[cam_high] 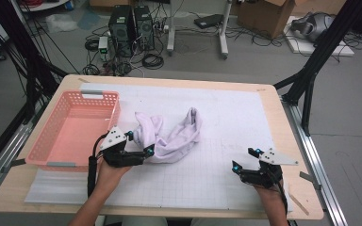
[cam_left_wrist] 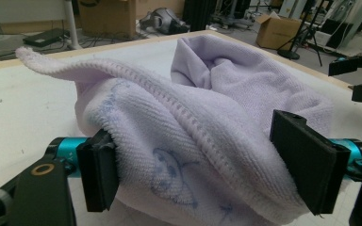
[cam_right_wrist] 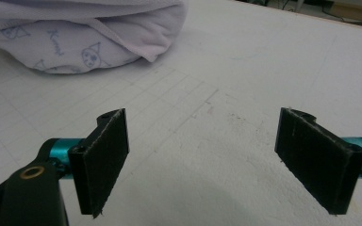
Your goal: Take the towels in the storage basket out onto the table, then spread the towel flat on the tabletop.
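Your left gripper (cam_left_wrist: 207,165) has its jaws spread around the lavender towel (cam_high: 169,134), fabric bulging between them, no pinch yet. Towel runs off toward one o'clock. Your right gripper (cam_high: 254,162) waits open, well apart at four o'clock.

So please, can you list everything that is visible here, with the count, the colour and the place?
towel: 1, pale lilac, crumpled mid-table
basket: 1, pink, table's left side
mat: 1, white with grid, covers table
table: 1, light wood
computers: 2, black, floor beyond table
boxes: cardboard, brown, far floor
left gripper: 1, black, jaws wide around towel edge
right gripper: 1, black, open over bare mat
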